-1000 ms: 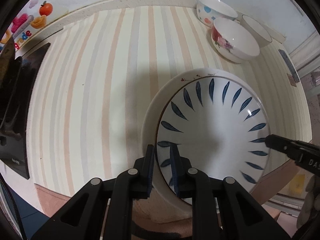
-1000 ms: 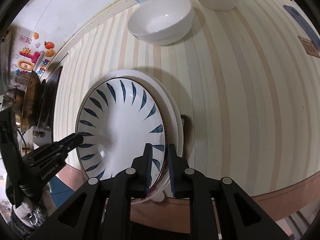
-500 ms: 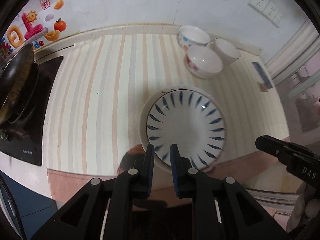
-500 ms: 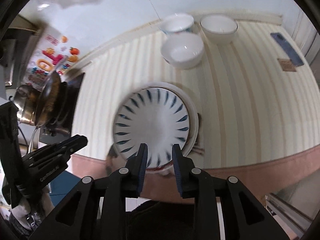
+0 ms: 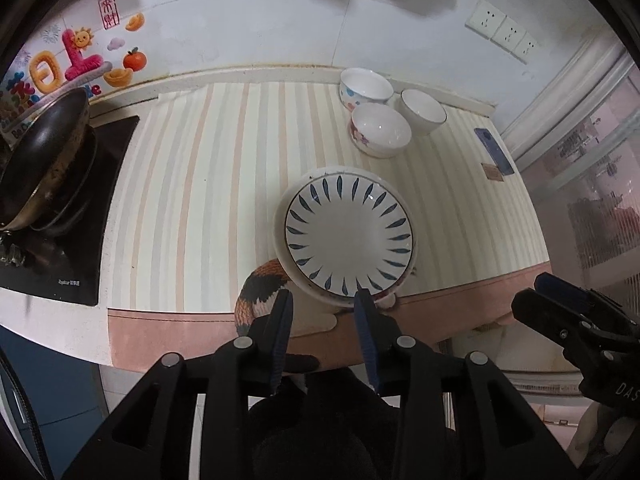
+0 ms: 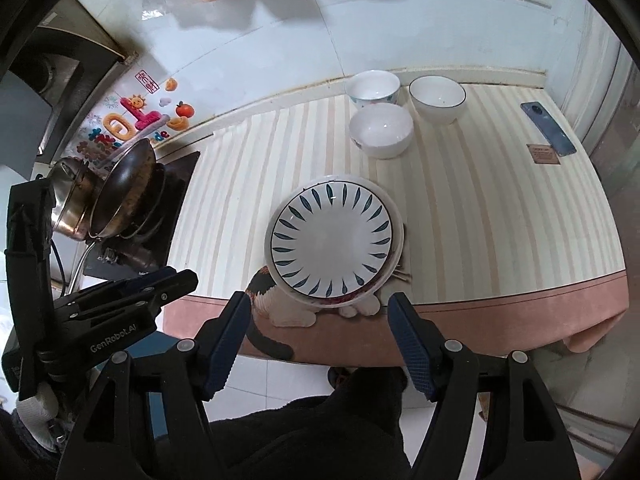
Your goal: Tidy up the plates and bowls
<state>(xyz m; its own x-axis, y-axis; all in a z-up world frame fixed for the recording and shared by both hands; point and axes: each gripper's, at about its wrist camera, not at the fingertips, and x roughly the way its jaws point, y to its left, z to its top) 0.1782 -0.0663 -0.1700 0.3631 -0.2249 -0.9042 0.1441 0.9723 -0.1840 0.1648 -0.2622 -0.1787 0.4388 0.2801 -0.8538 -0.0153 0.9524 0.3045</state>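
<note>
A white plate with blue leaf marks (image 5: 348,236) (image 6: 332,240) lies on top of a stack of plates near the front edge of the striped counter. Three bowls stand at the back: a spotted one (image 5: 366,89) (image 6: 373,86), a flowered one (image 5: 381,130) (image 6: 381,130) and a dark-rimmed one (image 5: 423,111) (image 6: 437,98). My left gripper (image 5: 323,312) is open and empty, held back off the counter's front edge below the stack. My right gripper (image 6: 318,316) is wide open and empty, also back off the front edge.
A frying pan (image 5: 44,160) (image 6: 124,188) sits on a black cooktop (image 5: 80,248) at the left, with a metal pot (image 6: 70,196) beside it. A phone (image 5: 494,151) (image 6: 548,128) and a small card (image 6: 542,154) lie at the right. A cat-shaped mat (image 5: 260,292) pokes out under the plates.
Both grippers let go of the blue-leaf plate, pulled back away from the counter and opened. The plate now rests on the stack.
</note>
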